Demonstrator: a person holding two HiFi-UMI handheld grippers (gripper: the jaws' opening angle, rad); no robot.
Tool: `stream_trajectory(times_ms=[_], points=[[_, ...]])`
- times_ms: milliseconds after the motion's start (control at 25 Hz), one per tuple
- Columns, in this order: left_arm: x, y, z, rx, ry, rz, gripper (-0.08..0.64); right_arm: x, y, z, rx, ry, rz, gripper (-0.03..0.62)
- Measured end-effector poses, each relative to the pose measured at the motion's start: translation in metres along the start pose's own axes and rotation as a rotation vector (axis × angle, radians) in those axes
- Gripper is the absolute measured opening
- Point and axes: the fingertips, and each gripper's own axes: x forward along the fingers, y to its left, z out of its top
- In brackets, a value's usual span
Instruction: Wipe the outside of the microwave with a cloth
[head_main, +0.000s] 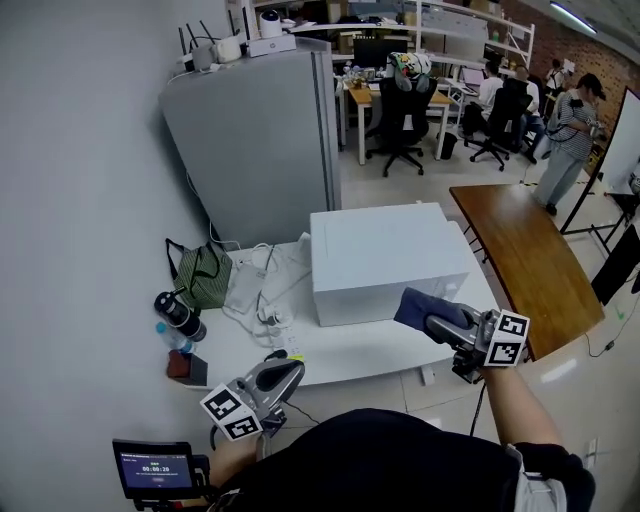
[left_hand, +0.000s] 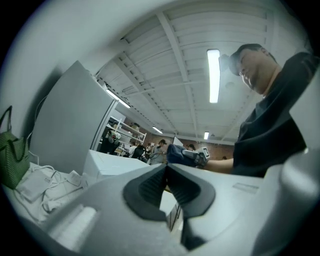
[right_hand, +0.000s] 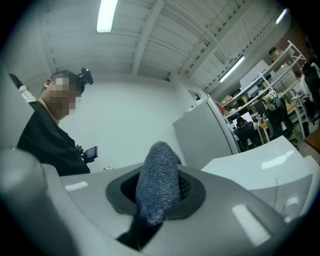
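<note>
The microwave (head_main: 388, 262), a plain white box, stands on a white table (head_main: 350, 362) against the wall, in front of a tall grey cabinet (head_main: 255, 140). A blue-grey cloth (head_main: 420, 305) is held at the microwave's front lower right corner; whether it touches the casing cannot be told from the head view. The right gripper (head_main: 432, 322) has its jaws clamped on the cloth, and in the right gripper view a rounded fold of the fabric stands up between the dark pads, with the microwave's top showing at the right edge. The left gripper (head_main: 293, 370) hangs low near the table's front edge, left of the microwave and apart from it, its jaws closed tip to tip with nothing between them. On the table to the microwave's left lie white cables and adapters (head_main: 255, 290), a green bag (head_main: 203, 277) and a dark bottle (head_main: 180, 316). A wooden table (head_main: 525, 260) stands just to the right. Beyond the cabinet, people sit and stand among desks and a black office chair (head_main: 400, 115). A small lit screen (head_main: 155, 468) shows at the lower left.
</note>
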Motion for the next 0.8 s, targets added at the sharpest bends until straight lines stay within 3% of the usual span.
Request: stream_trajectory(times_ms=[200,440,520,800], points=[[0.047,-0.096,-0.029,0.035,0.015,-0.01,0.003,-0.098,0.047,-0.021,-0.032,0.012,0.074,0.057],[0.096,-0.227,-0.09,-0.053,0.014,0.011,0.003,-0.222,0.105,-0.071,0.0,0.071,0.172,0.057],[0.101,-0.265,-0.099,-0.048,0.037,0.015,0.003,-0.249,0.121,-0.083,0.027,0.092,0.187,0.057],[0.073,-0.332,-0.098,-0.01,0.003,0.017,0.003,-0.291,0.188,-0.108,0.043,0.111,0.194,0.057]])
